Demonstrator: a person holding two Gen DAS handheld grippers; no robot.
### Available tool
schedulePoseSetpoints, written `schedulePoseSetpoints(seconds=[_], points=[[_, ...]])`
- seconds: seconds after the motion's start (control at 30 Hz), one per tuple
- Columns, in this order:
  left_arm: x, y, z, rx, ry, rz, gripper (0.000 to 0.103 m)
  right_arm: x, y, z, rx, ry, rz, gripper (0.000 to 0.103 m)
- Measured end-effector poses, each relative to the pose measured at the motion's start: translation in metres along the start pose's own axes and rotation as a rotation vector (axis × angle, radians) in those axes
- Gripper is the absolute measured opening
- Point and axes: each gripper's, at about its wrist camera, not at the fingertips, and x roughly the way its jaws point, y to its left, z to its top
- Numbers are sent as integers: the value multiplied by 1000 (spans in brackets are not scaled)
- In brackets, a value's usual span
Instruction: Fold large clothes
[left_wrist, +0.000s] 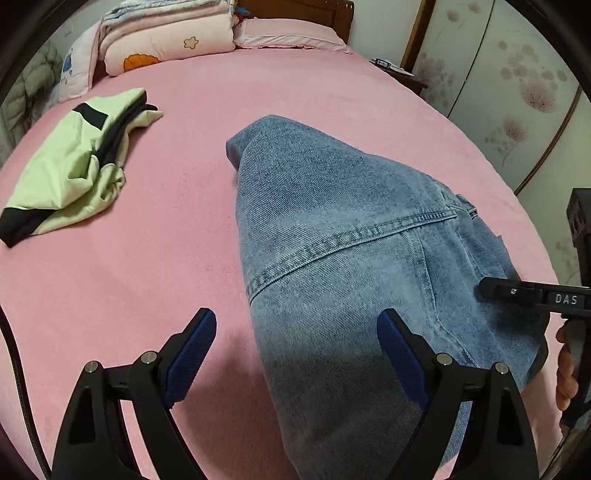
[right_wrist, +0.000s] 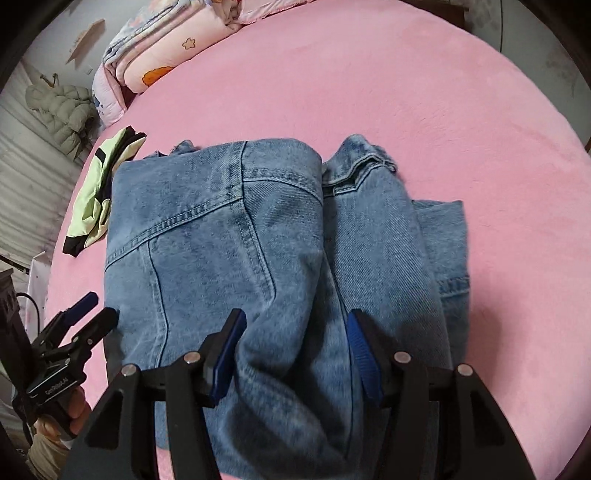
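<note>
jacket: a denim jacket (right_wrist: 236, 236) lies on the pink bed (right_wrist: 424, 110), already doubled over itself, with one panel laid on top and the collar (right_wrist: 364, 157) poking out at the far edge. The bulk sits in the middle of the bed, likely so there is room to work all round it.
left gripper (left_wrist: 297, 328): jaws spread wide and released, nothing between the pads. One finger hangs over bare sheet, the other over the near denim edge, so it straddles the jacket's side, probably to take or square up that edge.
right gripper (right_wrist: 293, 332): jaws parted over a ridge of denim; the pads do not seem to press the cloth, so I read it as let go, not grasping.
green top (left_wrist: 74, 166): a folded light-green and black garment rests well apart on the far left of the bed, likely set aside as done.
quilts (left_wrist: 166, 37): stacked at the head, out of the way.
stage: the fold looks laid down; tidying or a further fold seems next.
</note>
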Motion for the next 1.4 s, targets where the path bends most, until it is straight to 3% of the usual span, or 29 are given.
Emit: schedulePoseSetpoints(seconds=[0.33,0.37,0.43,0.47,0.6,0.7,0.83,1.0,1.1,1.23,1.4], points=[[17,5,7,-25,20,-56,89,13,7,5,-82,16,6,59],[18,6,8,-29,27,-61,89,14,8,6,-86,17,13,54],[23,7,9,-43,40,-70,89,18,8,7,-89,43,66,31],[24,7,10,-51,44,-73,89,19,10,8,-89,48,72,25],[17,4,14,-52,40,-65,89,-2,26,1,-155,-41,13,16],[5,-4,17,-15,2,-63,89,-43,28,-12,-153,-173,21,15],[2,-18,15,16,-8,-74,89,-70,17,-37,-113,-255,-2,14],[19,-37,7,55,14,-64,79,-42,-22,-61,2,-232,-70,15],[25,-43,5,58,2,-41,78,-19,-40,-70,53,-245,-52,15],[24,-45,5,70,-5,-30,79,-15,-35,-73,34,-266,-97,16],[12,-47,4,105,5,-5,86,-28,-20,-69,-11,-250,-155,28]])
